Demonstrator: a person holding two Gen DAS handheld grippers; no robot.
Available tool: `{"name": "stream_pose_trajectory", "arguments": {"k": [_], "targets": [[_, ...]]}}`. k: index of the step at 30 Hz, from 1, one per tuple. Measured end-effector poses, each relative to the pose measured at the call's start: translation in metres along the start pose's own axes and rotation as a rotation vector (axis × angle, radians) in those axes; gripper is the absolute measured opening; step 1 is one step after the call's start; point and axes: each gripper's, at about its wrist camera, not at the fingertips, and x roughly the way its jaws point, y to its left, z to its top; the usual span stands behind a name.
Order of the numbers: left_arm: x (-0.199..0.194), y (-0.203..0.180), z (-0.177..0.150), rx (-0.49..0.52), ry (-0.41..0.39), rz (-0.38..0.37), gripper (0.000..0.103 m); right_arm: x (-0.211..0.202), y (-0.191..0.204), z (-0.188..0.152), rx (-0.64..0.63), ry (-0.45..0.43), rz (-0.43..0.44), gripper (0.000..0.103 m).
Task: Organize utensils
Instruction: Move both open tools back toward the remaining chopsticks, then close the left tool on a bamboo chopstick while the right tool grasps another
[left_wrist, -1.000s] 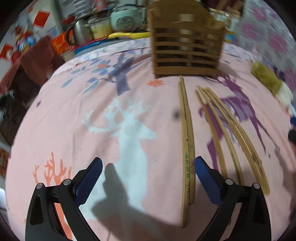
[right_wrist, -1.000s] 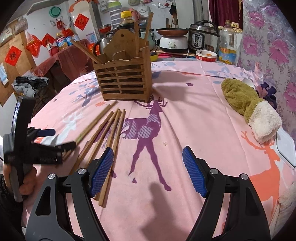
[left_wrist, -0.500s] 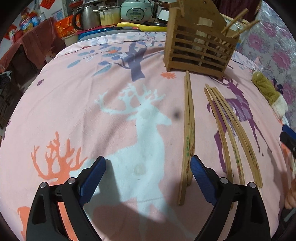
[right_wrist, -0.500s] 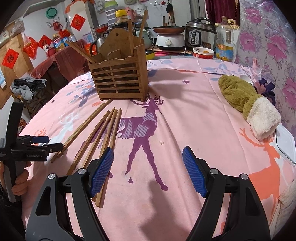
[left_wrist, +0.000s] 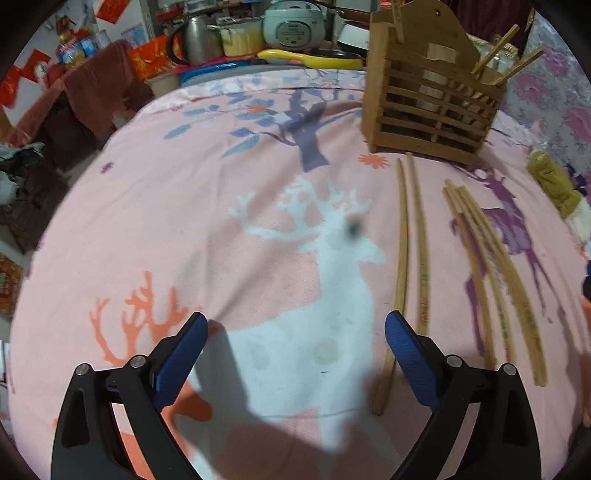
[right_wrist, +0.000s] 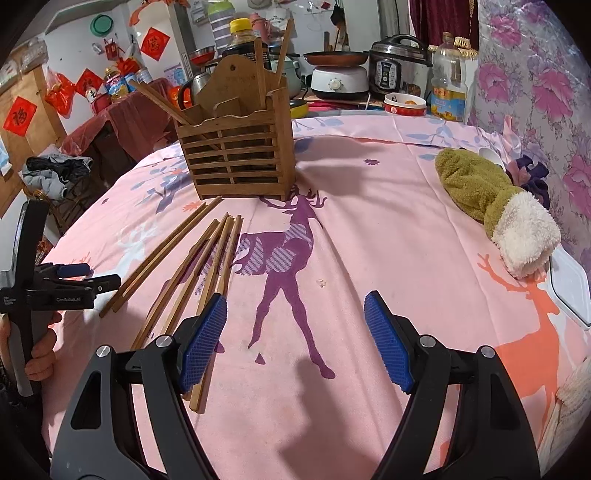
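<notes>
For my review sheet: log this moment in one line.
left gripper: open, empty | right gripper: open, empty | chopsticks: loose on tablecloth | holder: upright

A slatted wooden holder stands upright at the far side of the pink cloth, a few chopsticks leaning out of it. Nearer, loose wooden chopsticks lie flat: a pair on the left, four more fanned just right of them.

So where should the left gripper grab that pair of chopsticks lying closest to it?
Probably near the middle of the pair of chopsticks, coming straight down from above. They lie flat on the tablecloth side by side, so the open left gripper should straddle them across their thin width. Their near ends sit right beside its pad, and the middle balances better.
</notes>
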Motion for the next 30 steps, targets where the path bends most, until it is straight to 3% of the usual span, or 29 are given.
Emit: {"name": "stream_pose_trajectory", "arguments": {"k": [3, 9, 12, 15, 19, 22, 26, 30], "targets": [[-0.002, -0.006, -0.003, 0.026, 0.010, -0.044, 0.092, 0.000, 0.000, 0.000, -0.002, -0.002, 0.001, 0.075], [-0.007, -0.006, -0.004, 0.022, -0.014, -0.015, 0.092, 0.000, 0.001, -0.001, -0.003, 0.001, 0.000, 0.075], [-0.009, 0.000, -0.002, -0.011, -0.018, -0.051, 0.092, 0.001, 0.002, -0.001, -0.006, 0.001, 0.000, 0.075], [-0.011, -0.009, -0.003, 0.021, -0.026, -0.092, 0.092, 0.002, 0.003, -0.002, -0.011, 0.004, -0.002, 0.075], [-0.002, -0.021, -0.004, 0.068, -0.005, -0.068, 0.094, 0.002, 0.005, -0.002, -0.017, 0.006, -0.003, 0.075], [0.000, -0.016, -0.001, 0.048, -0.005, -0.040, 0.094, 0.002, 0.005, -0.002, -0.017, 0.006, -0.003, 0.075], [0.003, -0.002, 0.002, -0.012, 0.009, -0.044, 0.094, 0.002, 0.005, -0.002, -0.017, 0.008, -0.001, 0.075], [-0.001, -0.005, 0.000, 0.003, 0.006, -0.075, 0.092, 0.002, 0.006, -0.002, -0.019, 0.009, 0.000, 0.075]]}}
